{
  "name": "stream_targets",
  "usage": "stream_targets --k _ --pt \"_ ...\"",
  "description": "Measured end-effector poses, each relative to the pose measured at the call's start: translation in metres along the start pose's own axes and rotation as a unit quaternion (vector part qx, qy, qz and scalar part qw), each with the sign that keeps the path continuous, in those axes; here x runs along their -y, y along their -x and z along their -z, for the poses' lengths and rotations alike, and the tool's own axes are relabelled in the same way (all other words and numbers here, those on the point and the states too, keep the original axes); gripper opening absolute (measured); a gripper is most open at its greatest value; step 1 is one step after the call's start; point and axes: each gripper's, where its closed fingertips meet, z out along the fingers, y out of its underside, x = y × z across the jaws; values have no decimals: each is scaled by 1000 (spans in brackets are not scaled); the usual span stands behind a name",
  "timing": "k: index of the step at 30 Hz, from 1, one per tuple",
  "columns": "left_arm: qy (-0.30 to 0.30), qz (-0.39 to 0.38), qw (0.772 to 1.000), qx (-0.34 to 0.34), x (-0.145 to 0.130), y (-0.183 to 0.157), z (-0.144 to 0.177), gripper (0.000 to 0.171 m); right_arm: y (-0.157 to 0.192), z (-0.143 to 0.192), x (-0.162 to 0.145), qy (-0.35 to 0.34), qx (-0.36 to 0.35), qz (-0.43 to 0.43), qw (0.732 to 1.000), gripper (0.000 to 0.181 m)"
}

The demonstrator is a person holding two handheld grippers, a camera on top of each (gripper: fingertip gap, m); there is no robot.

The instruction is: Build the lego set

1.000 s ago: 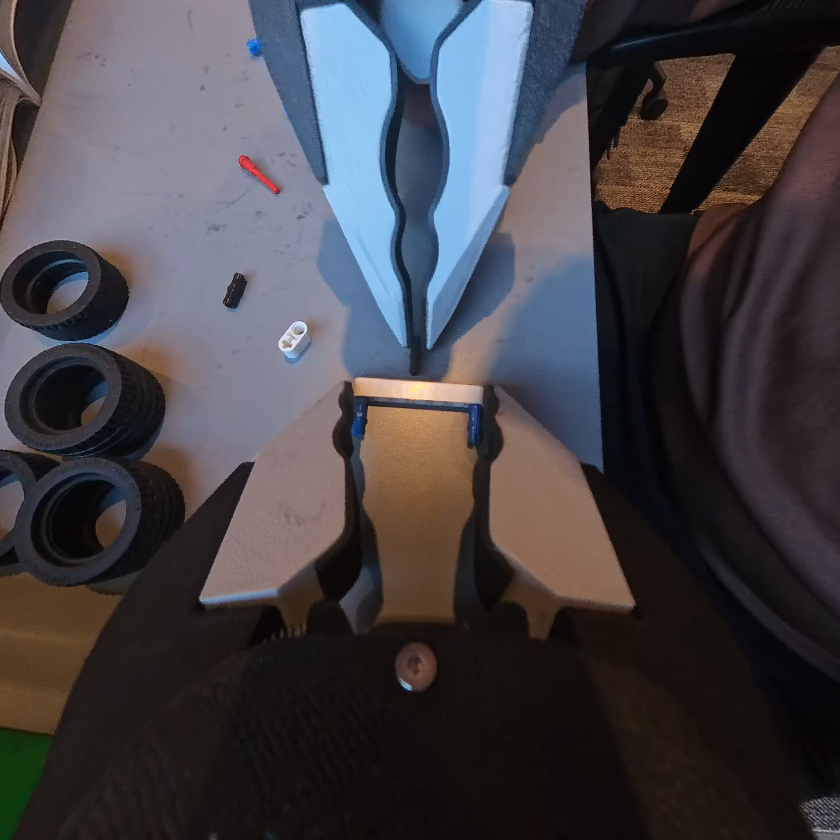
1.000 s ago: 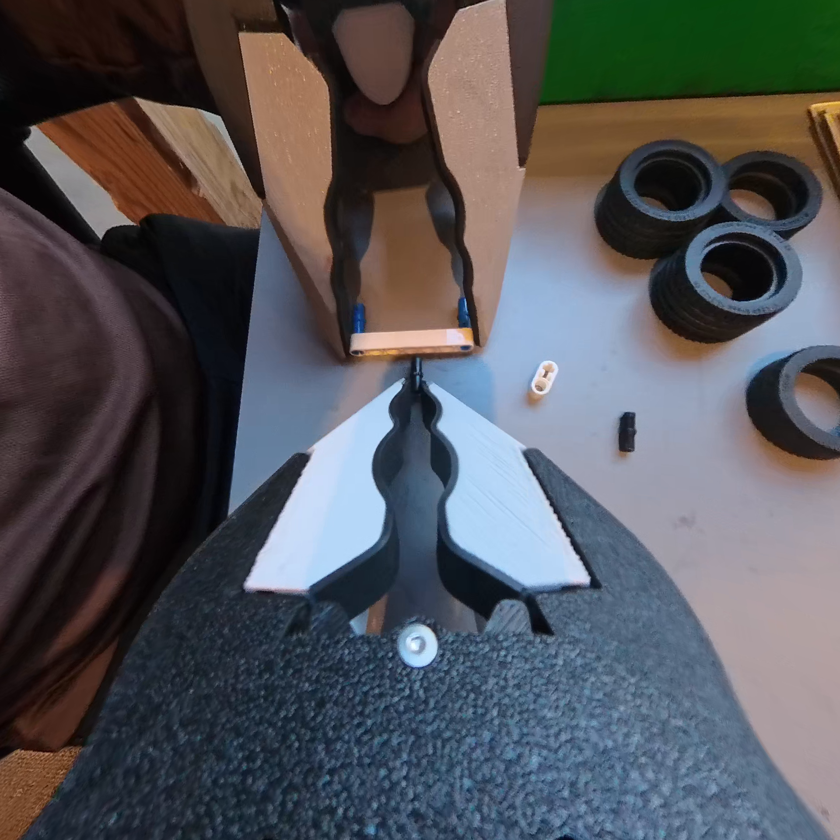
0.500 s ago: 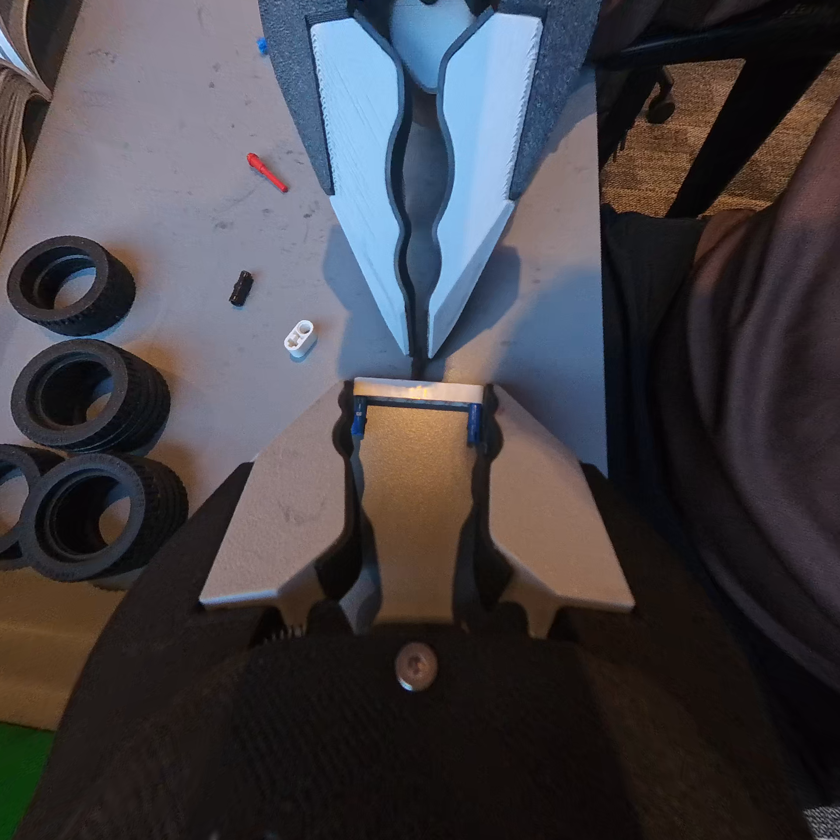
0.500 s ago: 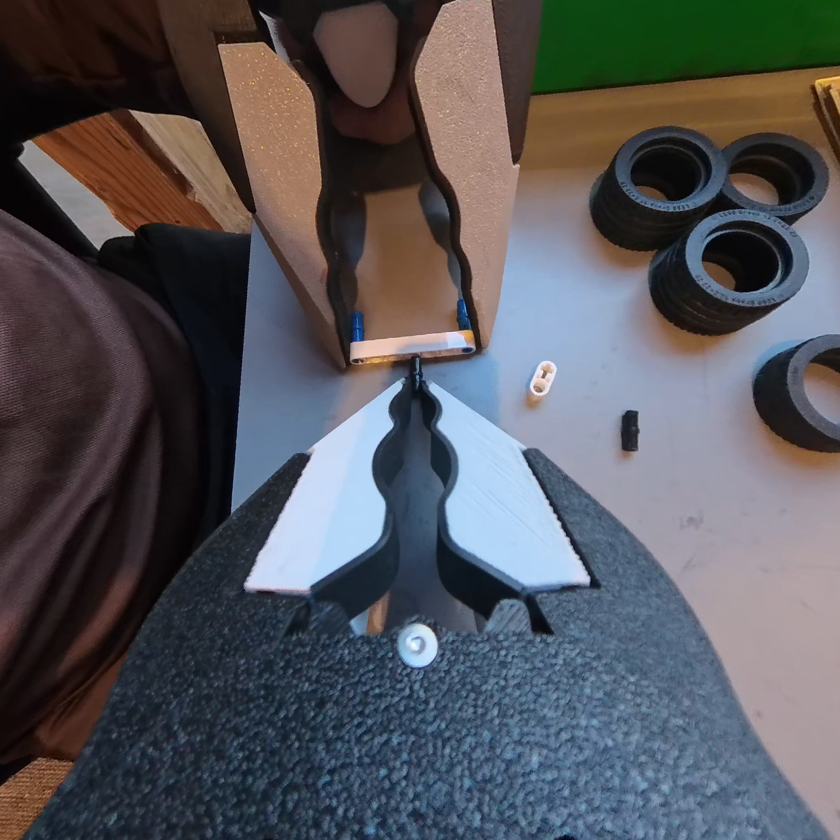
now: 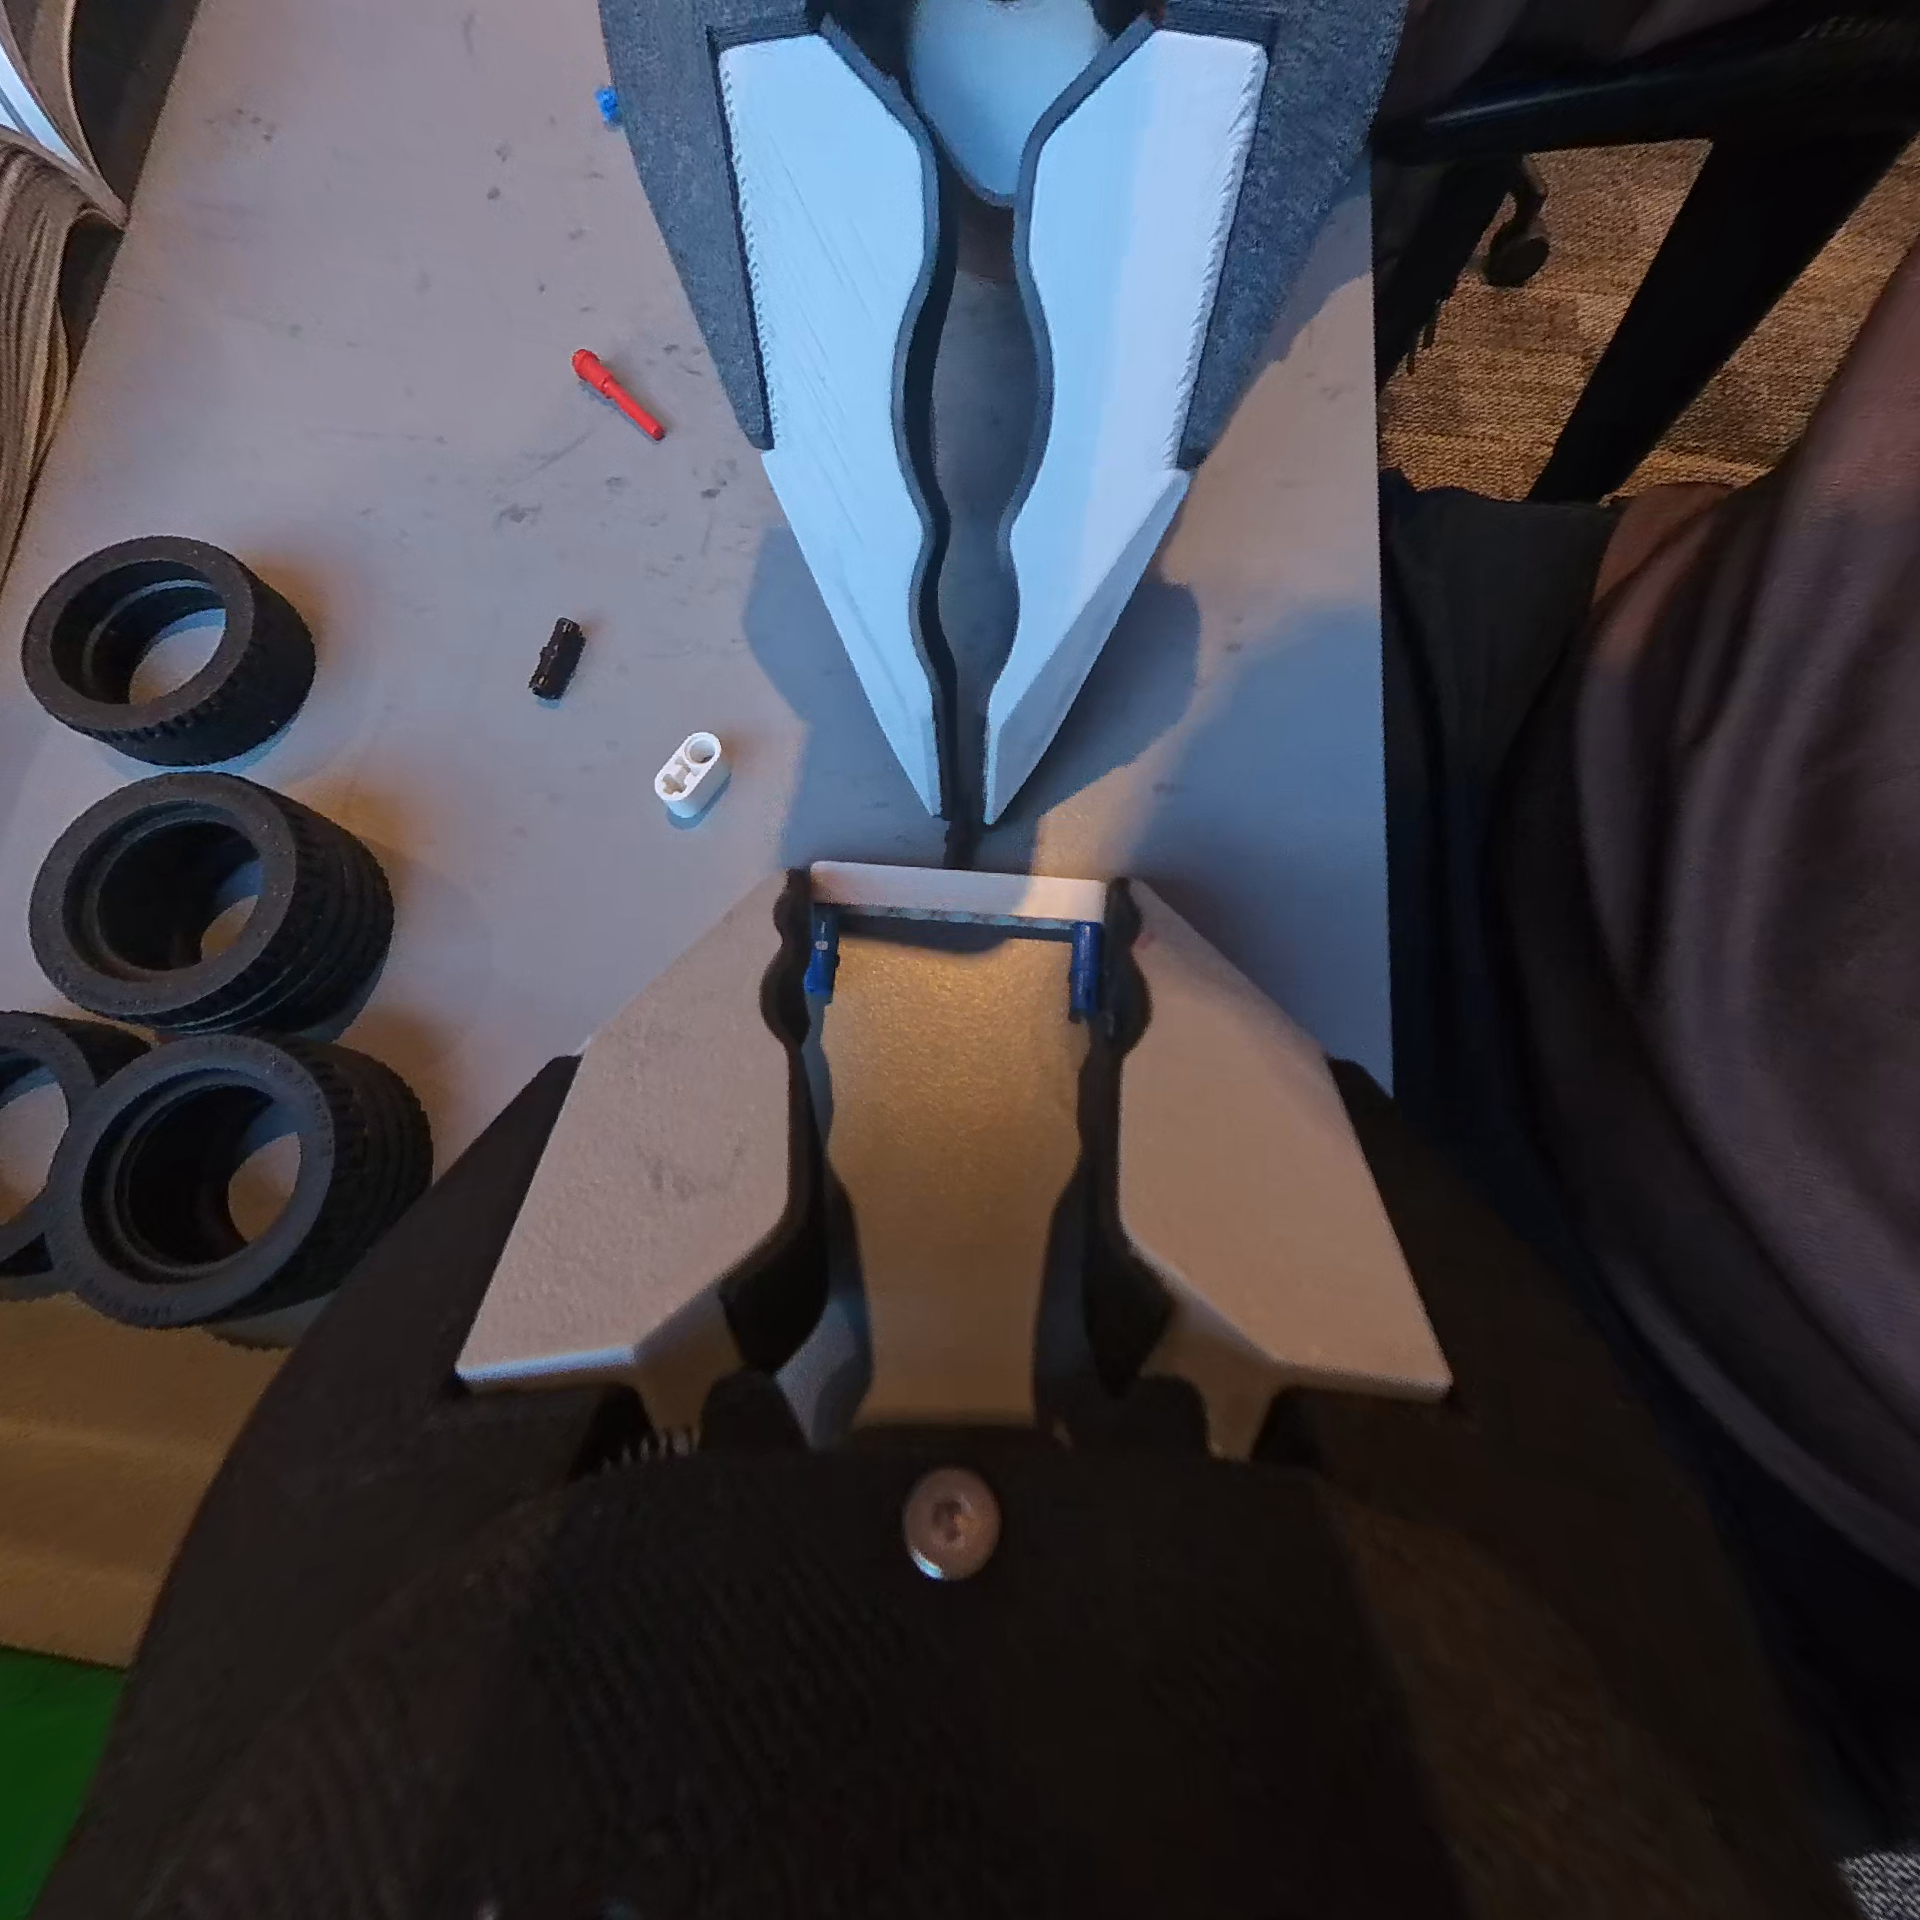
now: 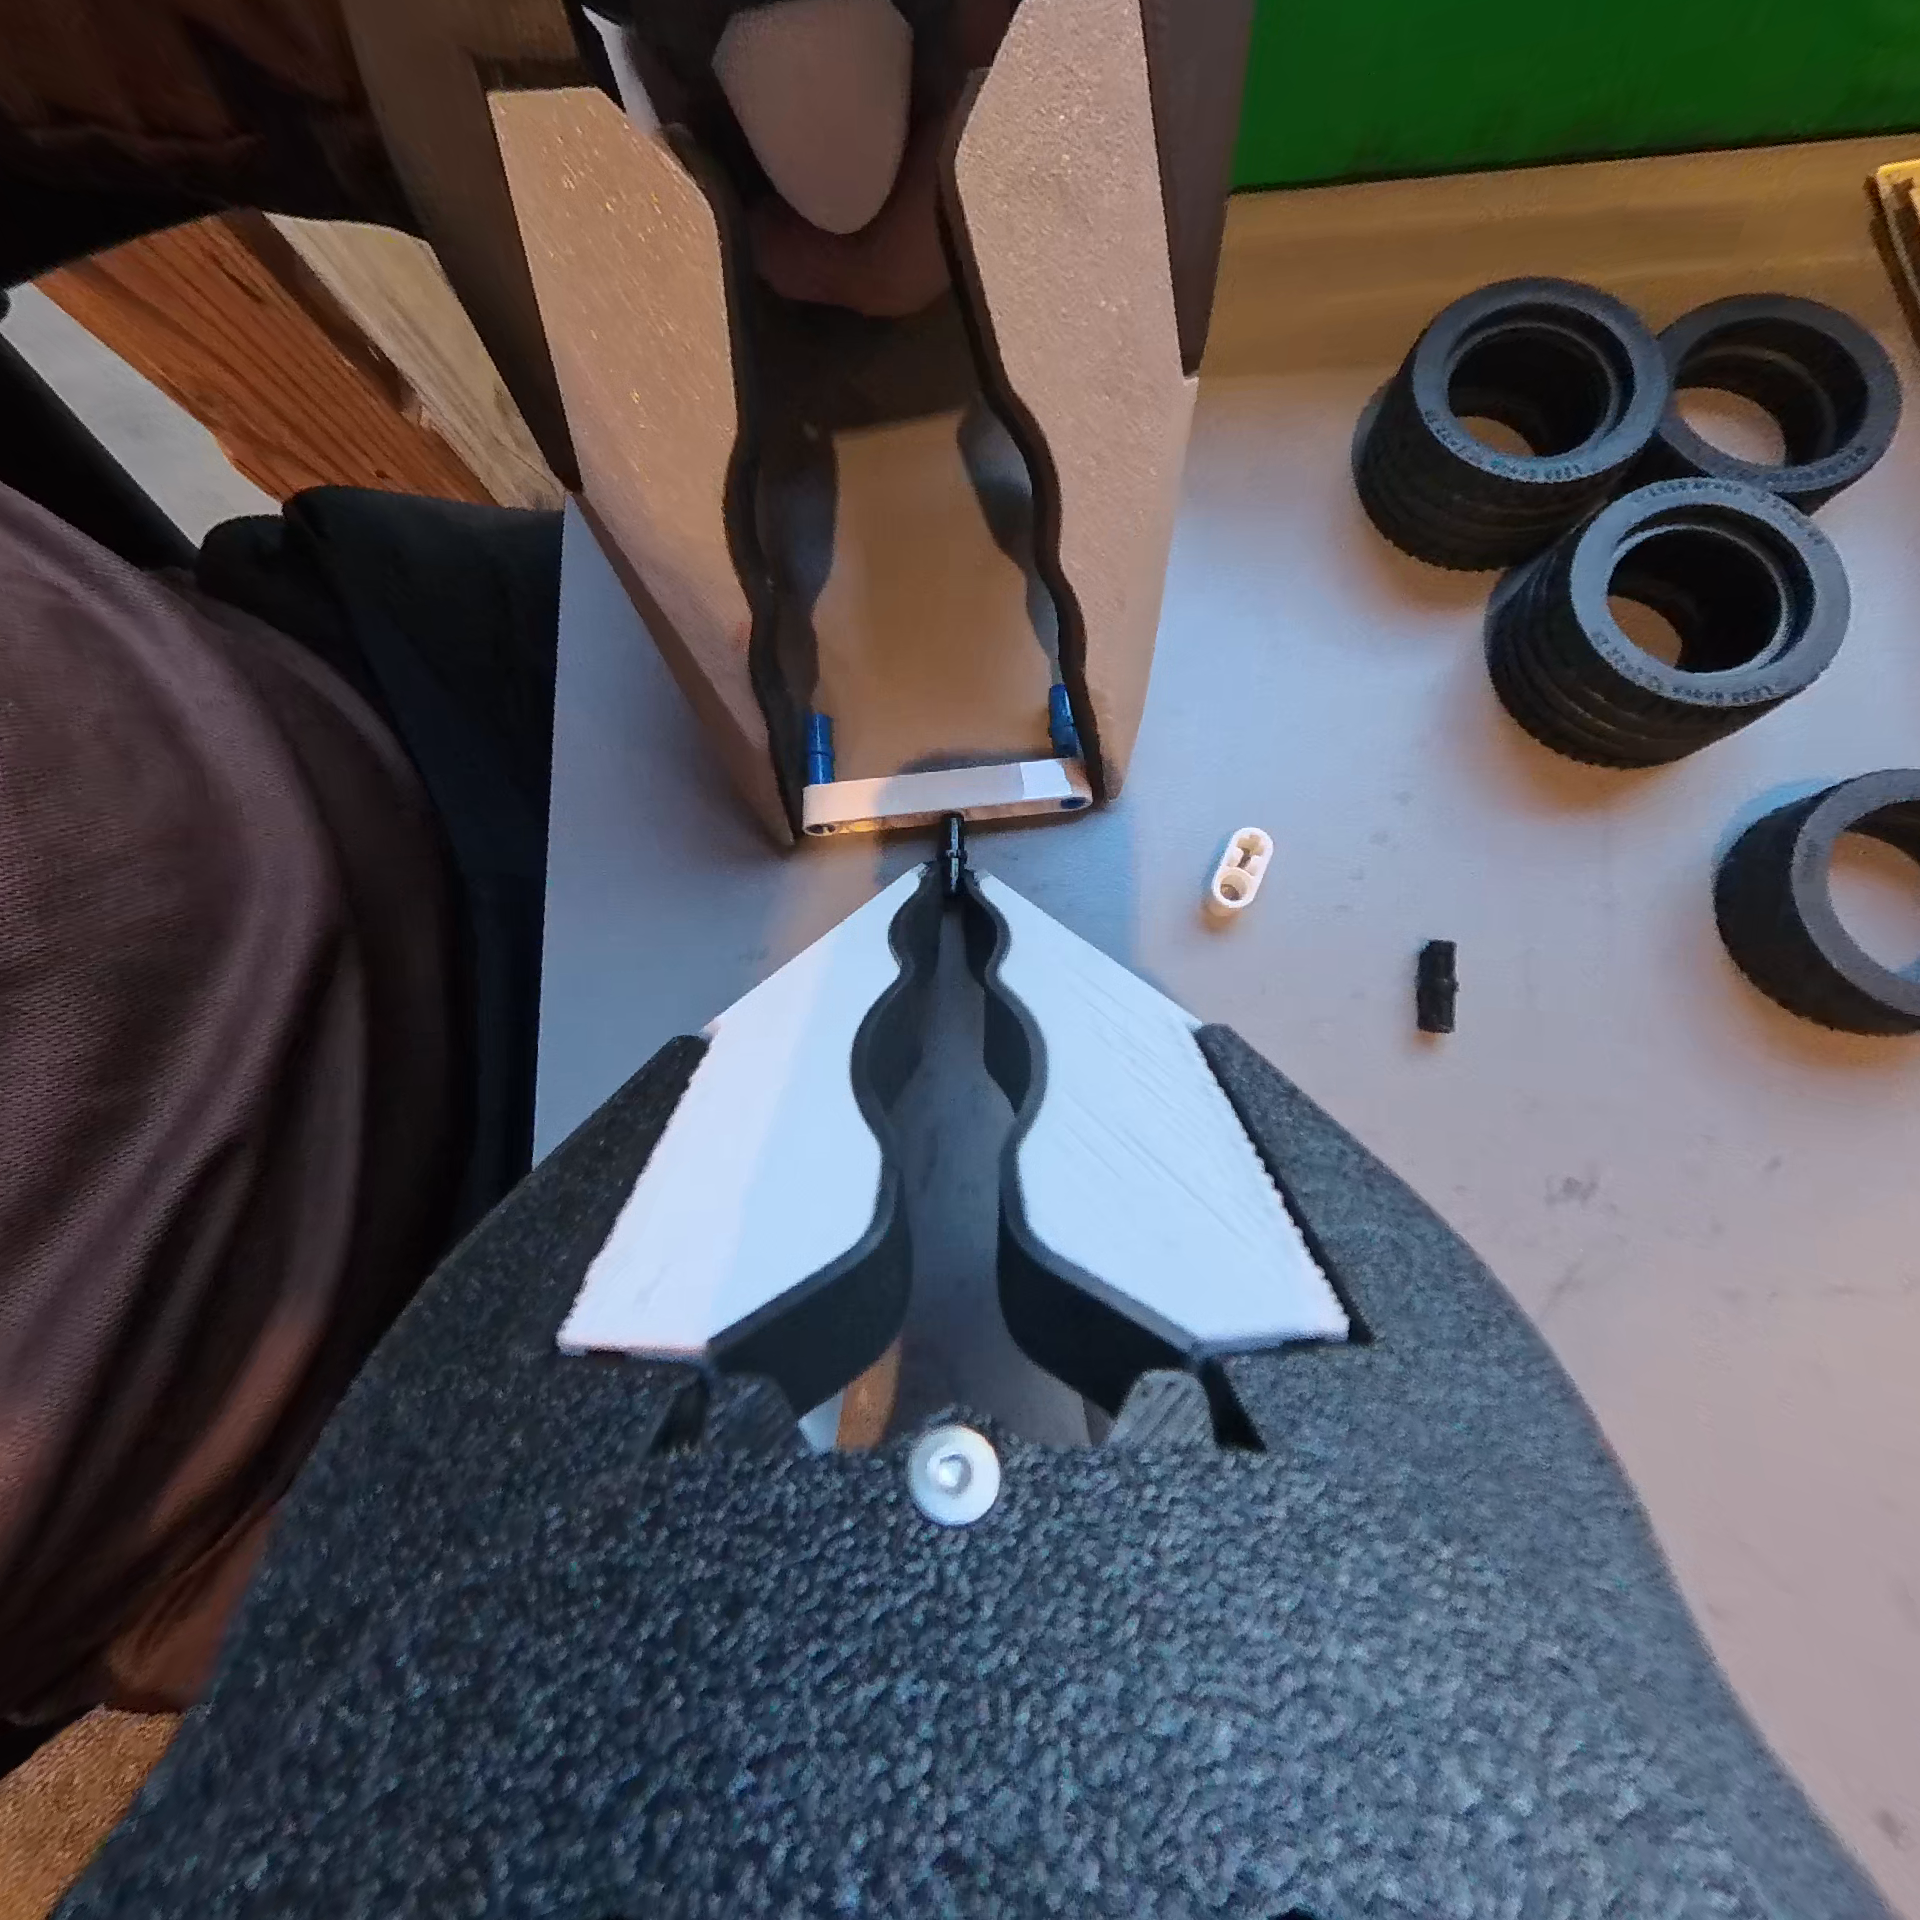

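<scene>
My left gripper [image 5: 956,909] is shut on a white beam [image 5: 956,888], held end to end between its tan fingertips. Two blue pins [image 5: 821,961] stick out of the beam's ends toward the camera. My right gripper [image 6: 951,878] is shut on a small black pin [image 6: 951,844] that juts from its white fingertips. The pin's tip touches the middle of the beam [image 6: 1029,792]. In the left wrist view the right gripper [image 5: 961,816] comes in from above. In the right wrist view the left gripper [image 6: 945,795] comes in from above.
Several black tyres [image 5: 208,935] [image 6: 1662,644] lie at one side of the grey table [image 5: 364,364]. A small white connector [image 5: 691,777], a loose black pin [image 5: 556,657], a red pin [image 5: 615,393] and a tiny blue piece [image 5: 606,101] lie loose. The table's edge [image 5: 1380,727] and a person's lap are close by. The grippers are tip to tip, or close to it.
The right gripper has moved the black pin forward across the small gap, and its tip now meets the middle of the white beam. The left gripper has held still.
</scene>
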Motion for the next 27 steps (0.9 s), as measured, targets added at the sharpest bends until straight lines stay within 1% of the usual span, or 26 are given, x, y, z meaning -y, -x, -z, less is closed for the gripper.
stream_targets --k 8,14,17,23,25,27 --pt "0 7 1000 9 1 3 -1 55 -1 1 1 16 0 -11 1000 3" --pt "1 9 1000 10 1 3 -1 55 -1 -1 1 1 5 -20 1000 2" --pt "1 14 1000 13 1 5 -1 55 -3 -2 3 -8 -9 0 1000 2" --pt "0 16 1000 11 0 5 0 55 -3 -2 3 -2 -38 81 996 1" --pt "0 16 1000 10 0 5 0 55 -3 -2 3 -4 -23 65 998 1" --pt "1 15 1000 10 0 5 0 55 -3 -2 4 -5 16 9 1000 1"
